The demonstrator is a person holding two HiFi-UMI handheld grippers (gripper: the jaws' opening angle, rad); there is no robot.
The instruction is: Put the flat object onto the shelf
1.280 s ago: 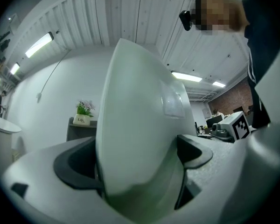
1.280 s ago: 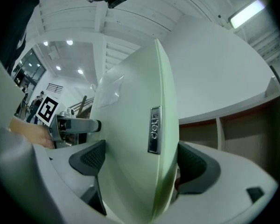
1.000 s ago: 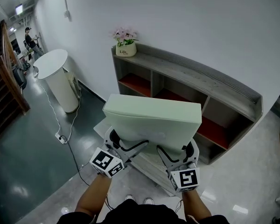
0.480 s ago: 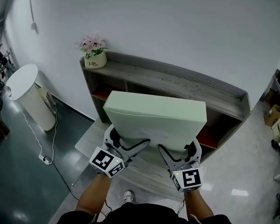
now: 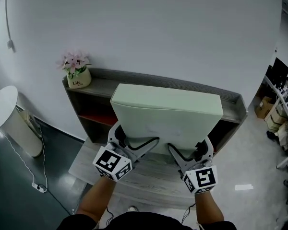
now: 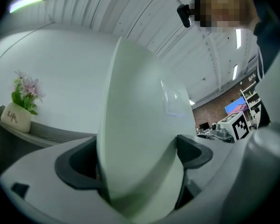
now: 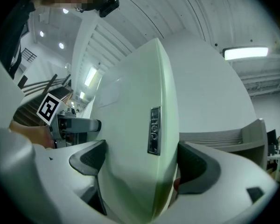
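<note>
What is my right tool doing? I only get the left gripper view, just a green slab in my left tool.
Observer: The right tool is shut on that same green slab, at its lower edge.
Operator: Where is the shelf?
Observer: In the head view, the grey shelf stands at the wall right behind the slab, which covers its middle.
Operator: What's under my tools?
Observer: A low wooden platform in front of the shelf.

Left gripper (image 5: 134, 142) and right gripper (image 5: 188, 150) — white shells, black pads (image 6: 74, 164), 1 black-and-white marker cube (image 5: 113, 163) each at 6 o'clock — dark top (image 5: 134, 222).
</note>
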